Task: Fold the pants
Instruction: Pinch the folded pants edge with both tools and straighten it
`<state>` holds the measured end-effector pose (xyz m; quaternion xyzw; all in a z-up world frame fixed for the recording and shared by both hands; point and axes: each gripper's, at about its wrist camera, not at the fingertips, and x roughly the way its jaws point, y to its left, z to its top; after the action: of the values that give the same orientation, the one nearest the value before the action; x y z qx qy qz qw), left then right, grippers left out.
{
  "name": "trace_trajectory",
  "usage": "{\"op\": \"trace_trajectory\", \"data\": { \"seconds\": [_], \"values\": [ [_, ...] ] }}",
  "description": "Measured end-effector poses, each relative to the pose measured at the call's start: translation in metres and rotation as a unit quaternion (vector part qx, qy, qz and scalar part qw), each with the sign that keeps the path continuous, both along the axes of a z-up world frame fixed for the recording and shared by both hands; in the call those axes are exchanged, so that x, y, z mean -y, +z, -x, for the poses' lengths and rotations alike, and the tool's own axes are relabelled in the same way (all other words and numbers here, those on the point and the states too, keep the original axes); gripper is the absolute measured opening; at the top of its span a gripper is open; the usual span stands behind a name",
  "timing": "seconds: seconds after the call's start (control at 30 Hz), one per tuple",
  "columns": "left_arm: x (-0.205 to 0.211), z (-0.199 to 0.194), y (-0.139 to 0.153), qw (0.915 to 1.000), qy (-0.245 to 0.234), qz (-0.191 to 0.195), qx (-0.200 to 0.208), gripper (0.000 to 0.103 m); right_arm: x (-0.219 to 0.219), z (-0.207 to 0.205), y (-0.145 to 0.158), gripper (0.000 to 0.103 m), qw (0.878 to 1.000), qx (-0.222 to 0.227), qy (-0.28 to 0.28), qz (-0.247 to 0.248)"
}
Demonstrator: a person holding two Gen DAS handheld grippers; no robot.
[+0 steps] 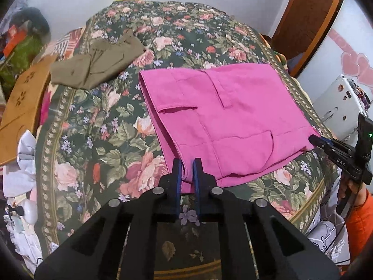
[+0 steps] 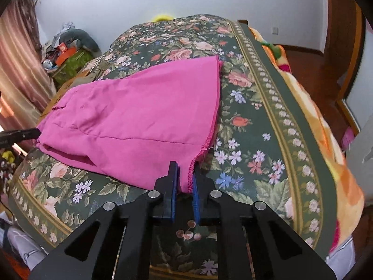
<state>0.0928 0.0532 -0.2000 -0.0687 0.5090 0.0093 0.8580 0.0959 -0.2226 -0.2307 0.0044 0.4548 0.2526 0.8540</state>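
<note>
While flat, pink pants [image 1: 223, 116] fill both tongs (level).

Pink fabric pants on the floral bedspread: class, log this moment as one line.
left gripper: shut on pink fabric pants | right gripper: shut on hem corner | pants folded, flat on floral bedspread

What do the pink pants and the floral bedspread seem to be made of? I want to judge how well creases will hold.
Pink pants: thin matte woven cloth, likely cotton or a blend; stitched seams and soft wrinkles show. Floral bedspread: printed woven fabric, matte, lying smooth; fiber unclear.
</note>
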Motion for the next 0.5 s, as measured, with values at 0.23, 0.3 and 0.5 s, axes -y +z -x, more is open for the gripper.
{"op": "trace_trajectory", "data": {
  "seconds": [0.23,0.3,0.5],
  "values": [
    [0.001,0.004,-0.001,0.9997,-0.003,-0.023,-0.001,0.01,0.0,-0.002,0.009,0.007,0.999,0.031,0.002,0.026],
    [0.002,0.004,-0.013,0.9996,-0.003,-0.024,-0.014,0.01,-0.003,-0.004,-0.001,0.007,0.999,0.016,0.004,0.033],
    [-0.003,0.008,-0.012,0.9998,-0.003,-0.014,-0.01,0.012,-0.003,-0.005,-0.005,0.011,0.999,0.002,0.008,0.049]
  ]
}}
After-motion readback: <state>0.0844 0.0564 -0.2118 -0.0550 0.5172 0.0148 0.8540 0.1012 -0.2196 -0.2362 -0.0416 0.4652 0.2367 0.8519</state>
